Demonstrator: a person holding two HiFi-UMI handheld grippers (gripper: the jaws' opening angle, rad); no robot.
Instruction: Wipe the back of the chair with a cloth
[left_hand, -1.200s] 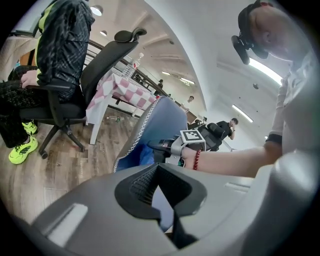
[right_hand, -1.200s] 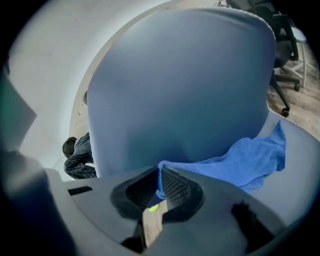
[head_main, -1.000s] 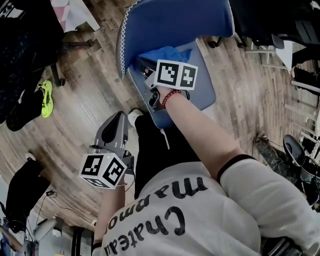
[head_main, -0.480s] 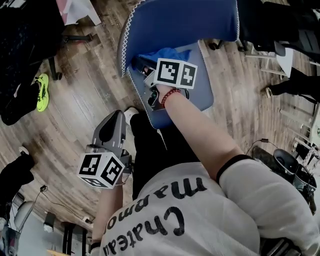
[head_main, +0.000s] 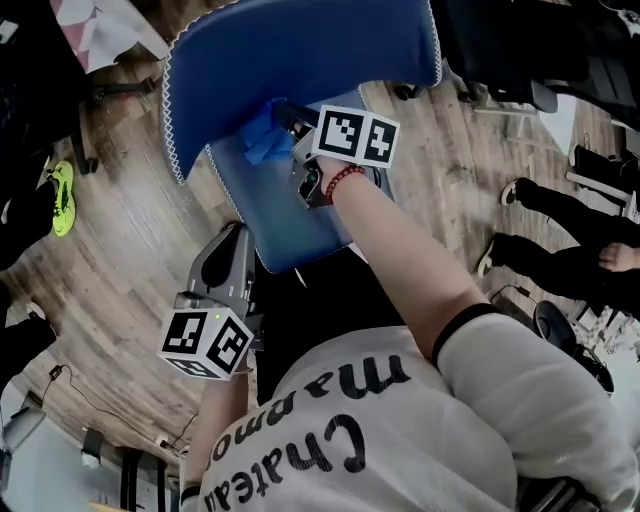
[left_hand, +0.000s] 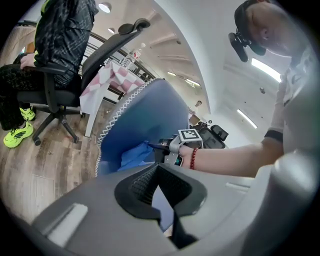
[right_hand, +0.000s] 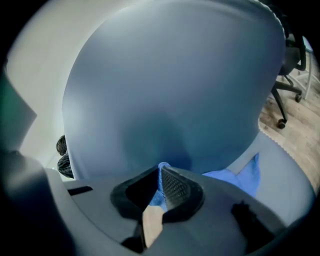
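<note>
A blue chair stands in front of me, its backrest (head_main: 300, 50) above its seat (head_main: 290, 220). A crumpled blue cloth (head_main: 262, 140) lies where seat meets backrest. My right gripper (head_main: 288, 118) is shut on this cloth and holds it against the lower backrest. In the right gripper view the backrest (right_hand: 170, 90) fills the frame, and the cloth (right_hand: 240, 177) trails down to the right from the right gripper (right_hand: 161, 170). My left gripper (head_main: 230, 240) hangs shut and empty, nearer me, just off the seat's front edge. From the left gripper (left_hand: 157, 167) I see the backrest (left_hand: 150, 115), the cloth (left_hand: 134, 156) and the right gripper (left_hand: 167, 147).
The floor is wood planks. A person sits on a black office chair (left_hand: 65, 75) to the left, wearing neon shoes (head_main: 60, 200). Another person's legs (head_main: 560, 230) are at the right. A table with a pink-and-white cover (left_hand: 107, 82) stands behind the blue chair.
The chair has swung left in the head view. My right gripper has carried the cloth left and up along the base of the backrest. The left gripper has barely moved.
</note>
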